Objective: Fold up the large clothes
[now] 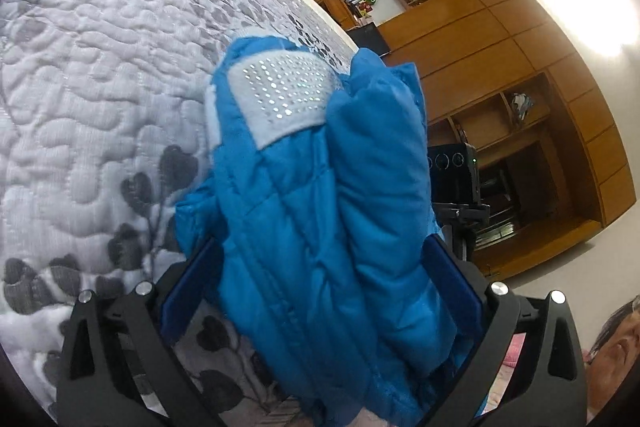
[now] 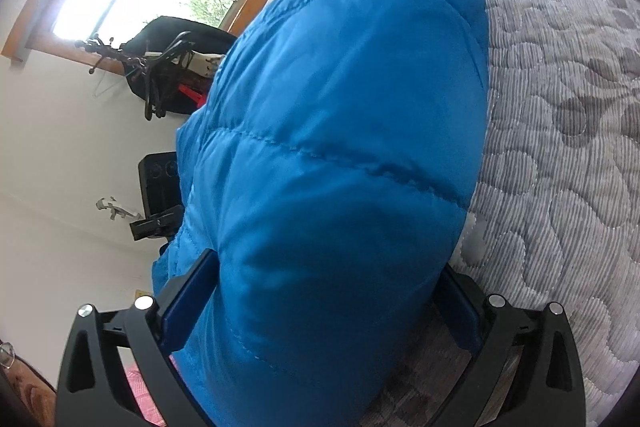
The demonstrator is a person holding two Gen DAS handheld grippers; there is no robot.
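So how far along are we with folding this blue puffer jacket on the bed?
Early to middle, by the look of it. Done: the blue jacket is picked up off the quilt. In hand: the left gripper and right gripper each clamp a bunched part of it, the rhinestone patch showing. Left: no flat, finished fold lies on the bed yet, so the folds and the laying down remain.
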